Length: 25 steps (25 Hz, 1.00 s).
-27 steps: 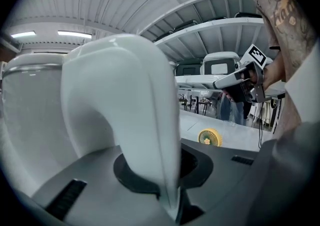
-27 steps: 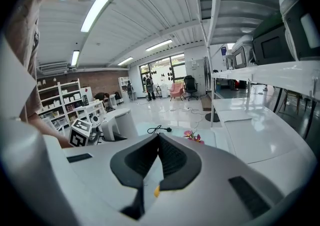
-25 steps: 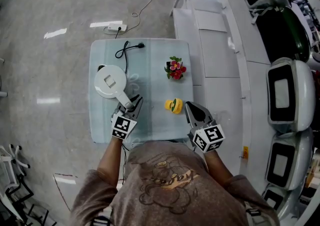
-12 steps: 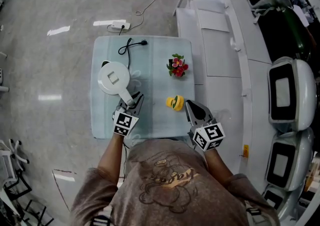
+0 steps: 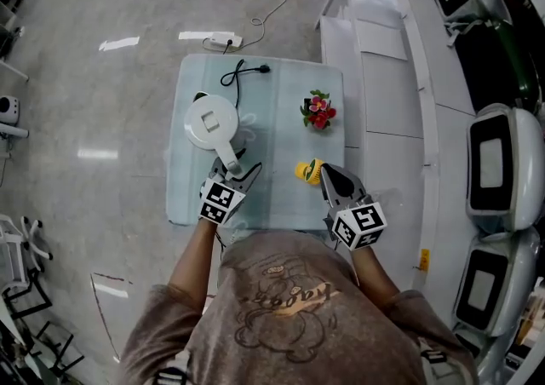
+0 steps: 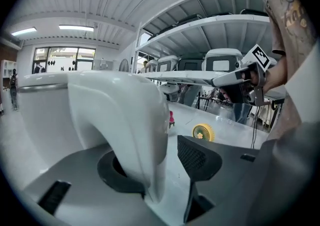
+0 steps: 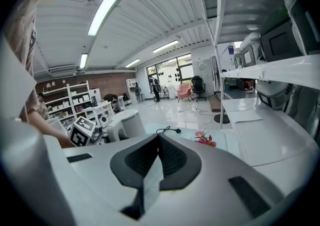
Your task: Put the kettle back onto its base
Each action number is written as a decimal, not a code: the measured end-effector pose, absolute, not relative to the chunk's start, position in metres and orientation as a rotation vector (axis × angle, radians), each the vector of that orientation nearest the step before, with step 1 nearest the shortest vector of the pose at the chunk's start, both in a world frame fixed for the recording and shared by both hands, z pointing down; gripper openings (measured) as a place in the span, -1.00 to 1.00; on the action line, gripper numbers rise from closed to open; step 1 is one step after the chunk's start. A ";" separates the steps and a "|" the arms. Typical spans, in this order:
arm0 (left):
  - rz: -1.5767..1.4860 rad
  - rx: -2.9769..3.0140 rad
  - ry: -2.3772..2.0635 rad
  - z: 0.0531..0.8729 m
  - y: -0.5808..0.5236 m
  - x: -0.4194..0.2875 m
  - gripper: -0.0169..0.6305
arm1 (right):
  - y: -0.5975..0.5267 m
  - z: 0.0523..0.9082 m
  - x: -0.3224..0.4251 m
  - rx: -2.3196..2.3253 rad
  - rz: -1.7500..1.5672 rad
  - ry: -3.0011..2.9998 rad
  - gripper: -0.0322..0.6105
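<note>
On the table's (image 5: 277,145) left half, the white kettle (image 5: 213,122) stands upright with its handle (image 5: 228,156) turned toward the person. Whether a base lies under it cannot be told. Left gripper (image 5: 237,172): the jaws have just been opening and stand apart. The handle (image 6: 125,130) lies between them, close against the left jaw, with a visible gap to the right pad (image 6: 197,157); it is not gripped. Right gripper (image 5: 328,175): jaws closed together and empty, tip just beside a yellow fan (image 5: 308,171). Flowers (image 5: 319,111) stand farther back on the right. A black cord (image 5: 243,74) lies behind the kettle.
</note>
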State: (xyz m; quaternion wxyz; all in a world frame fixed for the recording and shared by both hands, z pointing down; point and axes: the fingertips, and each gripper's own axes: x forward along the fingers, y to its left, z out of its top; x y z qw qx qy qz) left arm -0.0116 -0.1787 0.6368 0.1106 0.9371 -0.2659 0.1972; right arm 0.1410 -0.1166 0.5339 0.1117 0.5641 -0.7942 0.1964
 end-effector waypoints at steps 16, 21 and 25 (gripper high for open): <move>0.791 2.828 -0.666 0.647 -0.163 -0.022 -0.22 | -0.133 0.530 0.112 1.535 0.541 -2.453 -0.90; 0.760 2.831 -0.671 0.644 -0.167 -0.021 -0.21 | -0.136 0.531 0.109 1.522 0.551 -2.465 -0.90; 0.665 2.808 -0.699 0.642 -0.170 -0.022 -0.22 | -0.136 0.532 0.105 1.508 0.550 -2.470 -0.90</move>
